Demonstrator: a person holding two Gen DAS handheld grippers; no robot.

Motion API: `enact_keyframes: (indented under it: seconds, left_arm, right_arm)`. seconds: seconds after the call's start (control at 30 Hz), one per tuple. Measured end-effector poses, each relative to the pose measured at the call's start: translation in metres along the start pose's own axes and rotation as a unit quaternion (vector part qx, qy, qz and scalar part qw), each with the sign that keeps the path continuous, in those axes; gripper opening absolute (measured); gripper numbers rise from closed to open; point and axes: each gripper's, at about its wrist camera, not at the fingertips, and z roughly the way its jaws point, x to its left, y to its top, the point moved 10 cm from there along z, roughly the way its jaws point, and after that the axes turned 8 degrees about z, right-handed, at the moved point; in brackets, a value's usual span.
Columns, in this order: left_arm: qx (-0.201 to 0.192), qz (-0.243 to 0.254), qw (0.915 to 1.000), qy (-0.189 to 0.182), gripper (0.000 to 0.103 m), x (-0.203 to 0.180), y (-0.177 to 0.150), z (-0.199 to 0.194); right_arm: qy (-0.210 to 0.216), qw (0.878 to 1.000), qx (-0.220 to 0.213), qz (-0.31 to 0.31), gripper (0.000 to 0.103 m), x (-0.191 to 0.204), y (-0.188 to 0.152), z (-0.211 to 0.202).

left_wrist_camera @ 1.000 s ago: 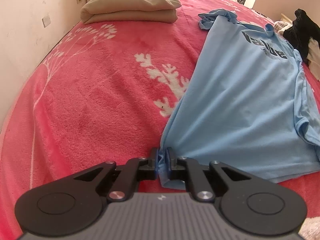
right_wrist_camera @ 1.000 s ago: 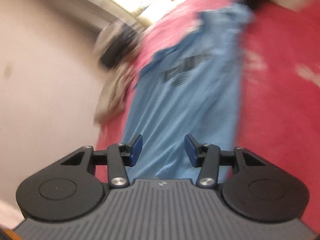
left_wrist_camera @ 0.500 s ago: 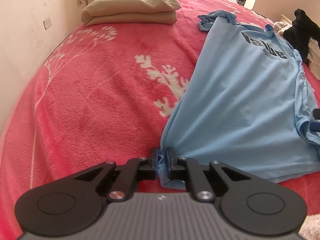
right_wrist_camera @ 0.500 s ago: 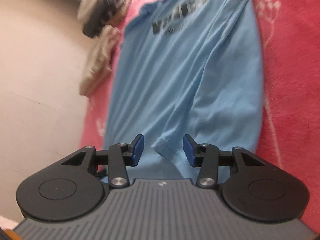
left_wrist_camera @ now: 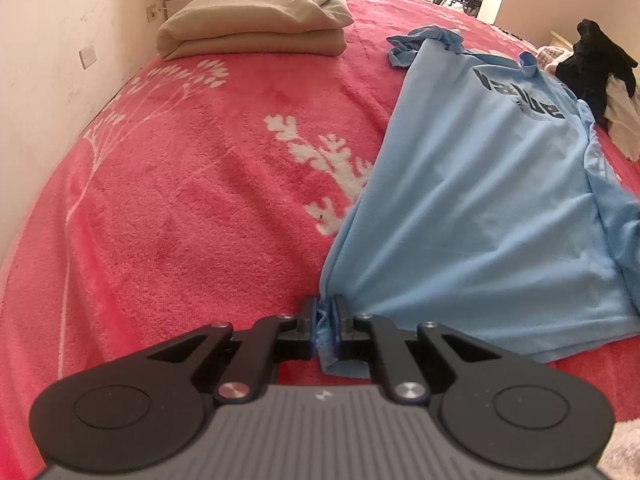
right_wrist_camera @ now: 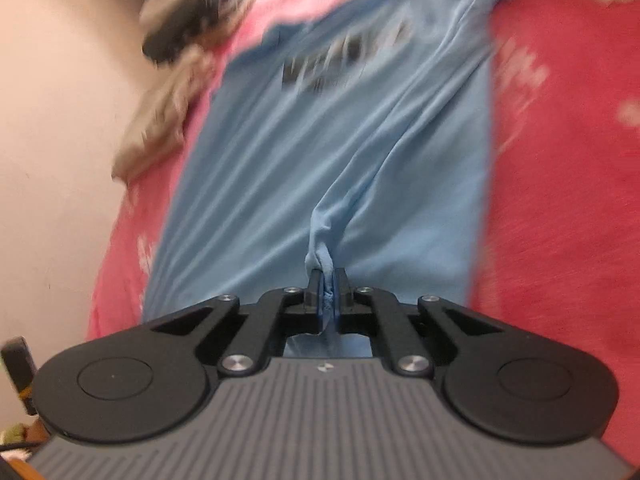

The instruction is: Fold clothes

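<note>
A light blue T-shirt [left_wrist_camera: 472, 208] with dark lettering lies spread on the red blanket [left_wrist_camera: 192, 208], collar end far from me. My left gripper [left_wrist_camera: 324, 312] is shut on the shirt's near hem corner, low over the blanket. In the right wrist view, which is blurred, my right gripper [right_wrist_camera: 328, 284] is shut on a bunched fold of the same T-shirt [right_wrist_camera: 320, 152] at its near edge, and the cloth pulls up in a ridge from the jaws.
A folded beige garment [left_wrist_camera: 256, 20] lies at the far end of the bed by the left wall [left_wrist_camera: 44, 48]. A pile of black and white clothes [left_wrist_camera: 600, 76] sits at the far right, also in the right wrist view [right_wrist_camera: 180, 40].
My right gripper has come down onto the shirt's edge and closed on it; it was open before. My left gripper has stayed shut on the hem corner in place.
</note>
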Motion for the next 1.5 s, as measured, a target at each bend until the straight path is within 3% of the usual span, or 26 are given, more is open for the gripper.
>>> enact_keyframes:
  seconds: [0.17, 0.27, 0.43, 0.53, 0.67, 0.8, 1.03, 1.3, 1.37, 1.5]
  left_arm:
    - [0.003, -0.003, 0.9999, -0.011, 0.005, -0.001, -0.001, -0.003]
    - [0.005, -0.002, 0.9998, -0.018, 0.004, -0.003, -0.001, -0.004]
    - [0.013, 0.004, 0.9994, -0.032, 0.003, -0.011, -0.001, -0.008]
    - [0.019, 0.015, 0.9989, -0.041, 0.003, -0.018, -0.005, -0.013]
    - [0.028, 0.041, 0.9976, -0.049, 0.002, -0.030, -0.009, -0.017]
    - [0.033, 0.081, 0.9951, -0.046, 0.003, -0.040, -0.013, -0.023]
    - [0.071, 0.089, 0.9922, -0.051, 0.002, -0.044, -0.026, -0.016]
    - [0.092, 0.084, 0.9906, -0.057, 0.003, -0.045, -0.034, -0.012]
    - [0.090, 0.093, 0.9897, -0.062, 0.004, -0.046, -0.034, -0.010]
    - [0.088, 0.081, 0.9891, -0.086, 0.020, -0.038, -0.033, -0.021]
  right_arm:
    - [-0.080, 0.994, -0.076, -0.024, 0.003, -0.049, 0.024, -0.103]
    - [-0.141, 0.987, -0.072, -0.009, 0.003, -0.090, 0.014, -0.129]
    - [-0.184, 0.982, -0.030, 0.027, 0.002, -0.145, -0.012, -0.124]
    - [-0.193, 0.980, -0.039, 0.001, 0.002, -0.135, -0.004, -0.122]
    - [-0.238, 0.969, -0.015, -0.061, 0.002, -0.136, -0.005, -0.116]
    - [-0.255, 0.962, -0.009, -0.101, 0.002, -0.131, 0.001, -0.121]
    - [-0.275, 0.950, 0.089, -0.117, 0.003, -0.162, -0.021, -0.090]
    - [-0.281, 0.941, 0.137, -0.128, 0.003, -0.168, -0.030, -0.083]
    - [-0.295, 0.936, 0.153, -0.113, 0.005, -0.178, -0.031, -0.080]
    - [-0.284, 0.947, 0.119, -0.095, 0.006, -0.176, -0.019, -0.101]
